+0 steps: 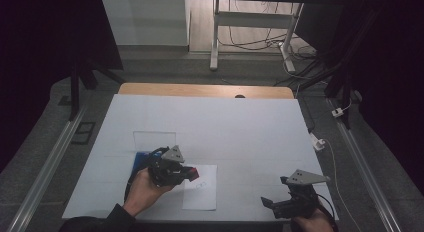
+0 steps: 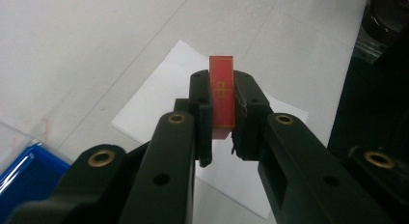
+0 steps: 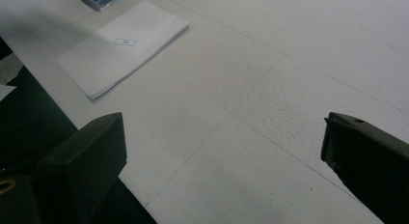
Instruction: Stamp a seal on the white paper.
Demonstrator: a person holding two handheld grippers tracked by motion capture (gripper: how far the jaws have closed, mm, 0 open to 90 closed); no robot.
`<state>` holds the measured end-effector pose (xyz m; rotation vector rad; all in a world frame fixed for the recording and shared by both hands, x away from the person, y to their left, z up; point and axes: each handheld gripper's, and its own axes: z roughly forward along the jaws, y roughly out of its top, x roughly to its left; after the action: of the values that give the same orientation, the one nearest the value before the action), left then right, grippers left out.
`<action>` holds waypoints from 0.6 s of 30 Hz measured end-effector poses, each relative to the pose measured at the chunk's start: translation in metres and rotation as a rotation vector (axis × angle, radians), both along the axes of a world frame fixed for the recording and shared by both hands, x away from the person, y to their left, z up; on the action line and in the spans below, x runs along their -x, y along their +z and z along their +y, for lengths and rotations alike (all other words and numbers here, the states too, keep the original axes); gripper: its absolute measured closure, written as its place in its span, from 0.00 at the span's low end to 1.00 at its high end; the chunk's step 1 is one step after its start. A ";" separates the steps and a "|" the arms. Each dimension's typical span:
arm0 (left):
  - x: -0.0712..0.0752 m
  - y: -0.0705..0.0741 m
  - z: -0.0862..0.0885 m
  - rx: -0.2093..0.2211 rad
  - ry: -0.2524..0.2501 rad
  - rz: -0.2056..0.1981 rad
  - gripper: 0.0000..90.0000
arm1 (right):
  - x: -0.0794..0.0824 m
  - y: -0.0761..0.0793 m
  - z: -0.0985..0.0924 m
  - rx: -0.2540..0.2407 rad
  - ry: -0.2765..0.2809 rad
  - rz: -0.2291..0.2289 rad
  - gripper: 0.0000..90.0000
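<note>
Above the white paper sheet, the left gripper pinched a red stamp w/ gold markings upright btwn its pads. Near the table's front-right edge, the right gripper hovered, jaws spread wide, nothing btwn them.

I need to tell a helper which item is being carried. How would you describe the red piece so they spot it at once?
Start at the white table cover, then the white paper sheet near its front edge. Just above the sheet's left side, the left hand-held gripper pinches a small red block: flat, with a thin gold cross-and-square mark, unlike the blue tray beside it.
</note>
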<state>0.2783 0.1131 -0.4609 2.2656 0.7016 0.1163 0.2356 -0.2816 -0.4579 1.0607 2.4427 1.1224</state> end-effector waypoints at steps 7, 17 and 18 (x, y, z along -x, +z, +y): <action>-0.001 0.005 0.016 0.015 0.042 -0.008 0.88 | 0.000 0.000 0.000 0.001 0.000 -0.002 0.03; -0.003 0.010 0.036 0.019 0.091 -0.009 0.88 | 0.000 0.000 0.000 -0.001 0.001 -0.001 0.03; -0.004 0.010 0.037 0.019 0.098 -0.010 0.88 | 0.000 0.000 0.000 0.002 0.000 -0.002 0.03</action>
<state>0.2818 0.1502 -0.4509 2.2112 0.8055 0.1670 0.2355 -0.2814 -0.4580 1.0589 2.4415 1.1200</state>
